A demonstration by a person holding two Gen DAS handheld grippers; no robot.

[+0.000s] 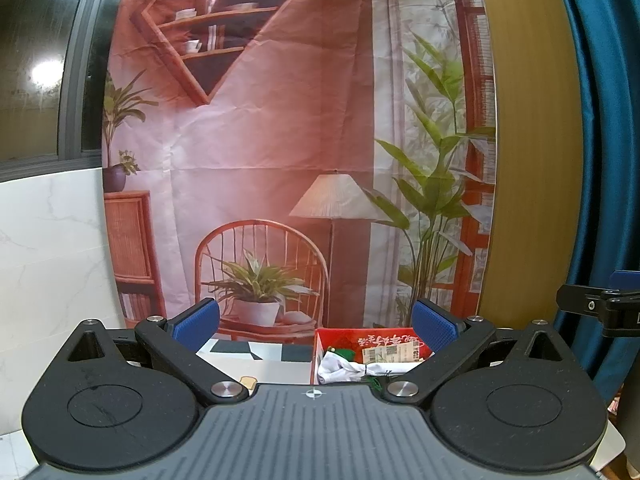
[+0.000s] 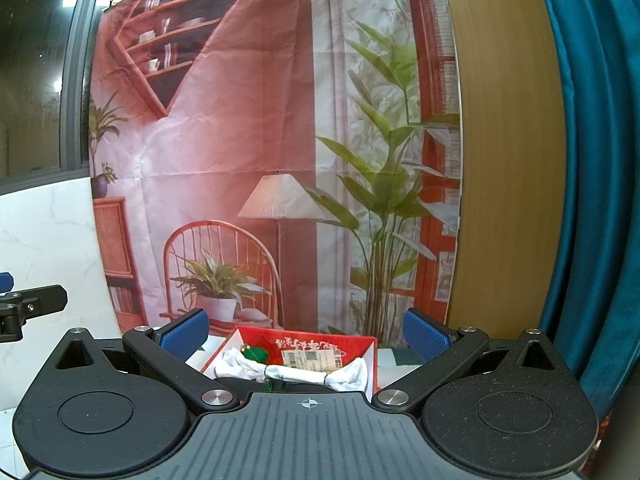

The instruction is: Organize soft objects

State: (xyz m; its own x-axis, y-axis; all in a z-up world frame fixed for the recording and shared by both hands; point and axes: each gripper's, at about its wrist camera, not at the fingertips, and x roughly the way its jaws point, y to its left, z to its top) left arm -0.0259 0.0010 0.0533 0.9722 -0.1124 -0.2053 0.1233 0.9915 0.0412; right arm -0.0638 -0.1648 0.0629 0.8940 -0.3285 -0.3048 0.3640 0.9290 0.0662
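While both grippers hang above the counter (image 1: 276, 368), left gripper (image 1: 316, 322) and right gripper (image 2: 306, 328) gape wide, holding nothing. Red box (image 2: 320, 344) sits low ahead, between the right gripper's fingers; white cloth (image 2: 296, 372) and green item (image 2: 256, 354) lie inside it, below a printed backdrop (image 2: 248, 140).

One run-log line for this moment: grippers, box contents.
left gripper: open, empty | right gripper: open, empty | red cardboard box: holds white tied cloth bundle, green soft item
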